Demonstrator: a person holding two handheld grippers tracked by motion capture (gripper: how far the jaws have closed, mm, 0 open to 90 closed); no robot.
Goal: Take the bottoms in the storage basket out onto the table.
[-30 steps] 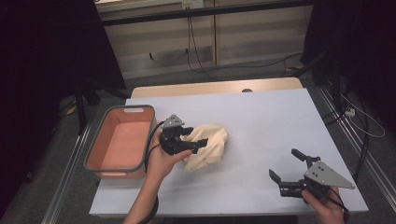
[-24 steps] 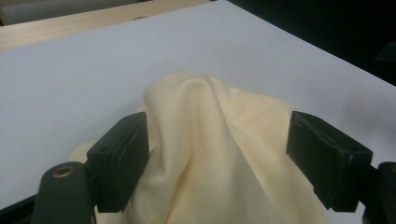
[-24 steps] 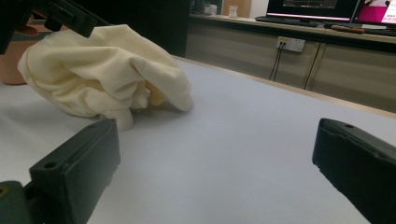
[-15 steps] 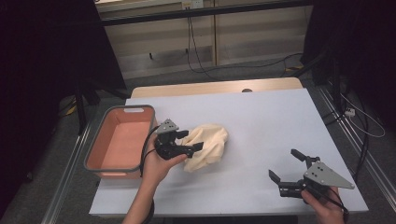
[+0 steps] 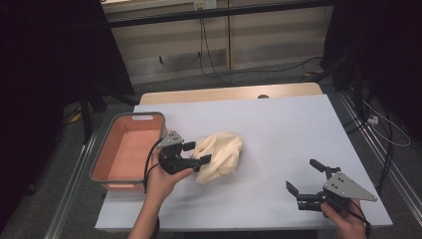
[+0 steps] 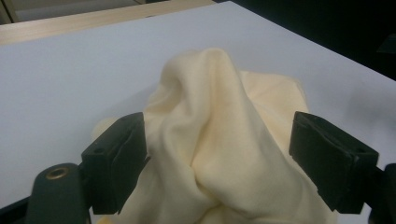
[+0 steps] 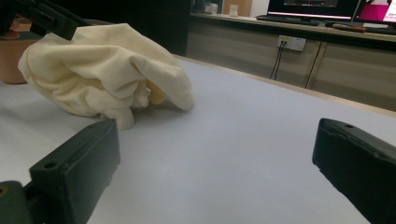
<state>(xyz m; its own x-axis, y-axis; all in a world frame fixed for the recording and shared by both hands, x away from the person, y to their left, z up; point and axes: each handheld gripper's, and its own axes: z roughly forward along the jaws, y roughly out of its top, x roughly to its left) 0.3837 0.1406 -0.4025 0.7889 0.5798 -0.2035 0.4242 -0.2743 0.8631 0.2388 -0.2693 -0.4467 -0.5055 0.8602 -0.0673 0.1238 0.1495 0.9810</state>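
Observation:
A crumpled cream cloth (image 5: 222,151) lies on the white table, left of centre. My left gripper (image 5: 199,153) reaches into it from the left, jaws open, with the cloth's near fold bunched between them. In the left gripper view the cloth (image 6: 219,116) rises as a ridge between the two black pads (image 6: 116,158), which stand wide apart. My right gripper (image 5: 301,175) rests near the table's front right corner, open with nothing in it. In the right gripper view its jaws (image 7: 215,163) frame bare table, with the cloth (image 7: 102,65) farther off at the upper left.
A salmon-coloured basket with a grey rim (image 5: 127,116) stands at the table's left edge, just beside the left hand. The white tabletop (image 5: 288,129) stretches bare between cloth and right gripper. A wooden strip (image 5: 224,93) runs along the far edge. Cables lie on the floor beyond.
The left hand and its gripper have shifted slightly to the left and toward the front edge. The cloth lies in much the same place. The right gripper has stayed still.

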